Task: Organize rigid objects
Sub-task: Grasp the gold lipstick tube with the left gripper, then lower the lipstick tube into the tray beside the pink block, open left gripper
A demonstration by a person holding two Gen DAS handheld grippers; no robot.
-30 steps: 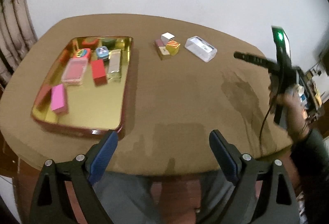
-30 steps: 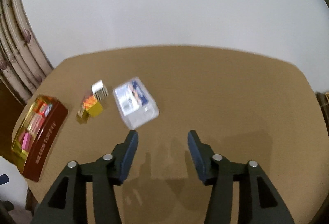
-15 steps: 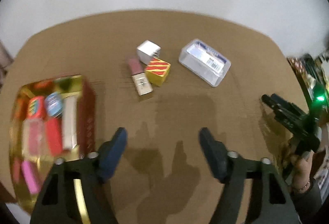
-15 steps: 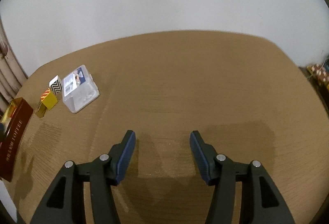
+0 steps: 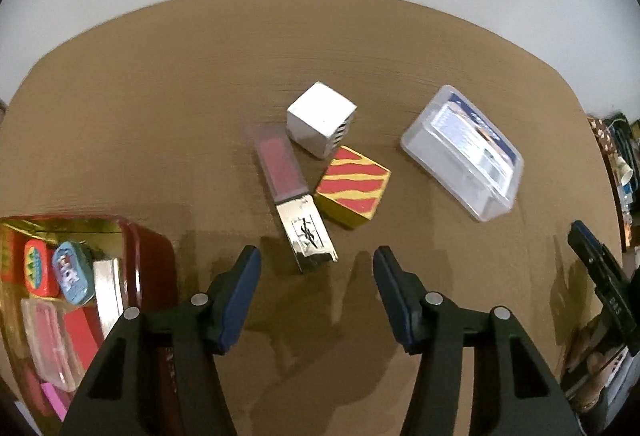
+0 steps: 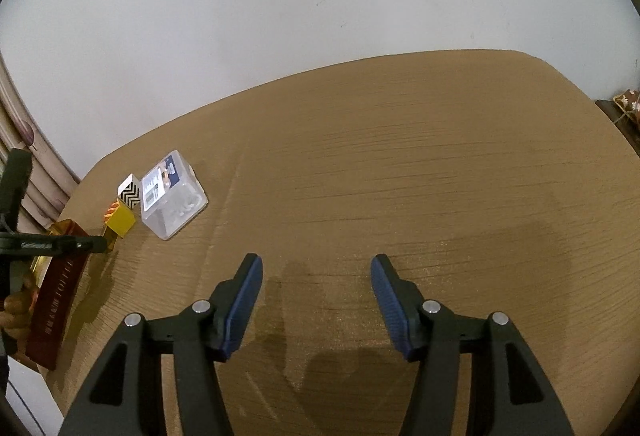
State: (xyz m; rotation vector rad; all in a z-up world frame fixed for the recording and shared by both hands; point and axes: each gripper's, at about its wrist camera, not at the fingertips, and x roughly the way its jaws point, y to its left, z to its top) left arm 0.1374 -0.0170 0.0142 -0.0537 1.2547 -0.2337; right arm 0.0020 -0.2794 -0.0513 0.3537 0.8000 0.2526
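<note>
My left gripper (image 5: 316,268) is open and empty, just short of a pink-and-gold lipstick box (image 5: 294,192) lying on the brown table (image 5: 160,124). Beside the box sit a white cube (image 5: 321,119) and a red-and-yellow striped cube (image 5: 353,191). A clear plastic case (image 5: 464,158) lies to the right. The gold tray with red walls (image 5: 154,256) at the lower left holds several small boxes. My right gripper (image 6: 316,276) is open and empty over bare table, far right of the clear case (image 6: 174,194), the yellow cube (image 6: 120,222) and the tray (image 6: 56,300).
The right gripper's body shows at the right edge of the left wrist view (image 5: 600,276). The left gripper's finger shows at the left edge of the right wrist view (image 6: 52,245). A white wall stands behind the table. A curtain (image 6: 24,156) hangs at the left.
My left gripper has moved forward and right, from over the tray to just before the lipstick box. My right gripper has pulled back and right, away from the clear case.
</note>
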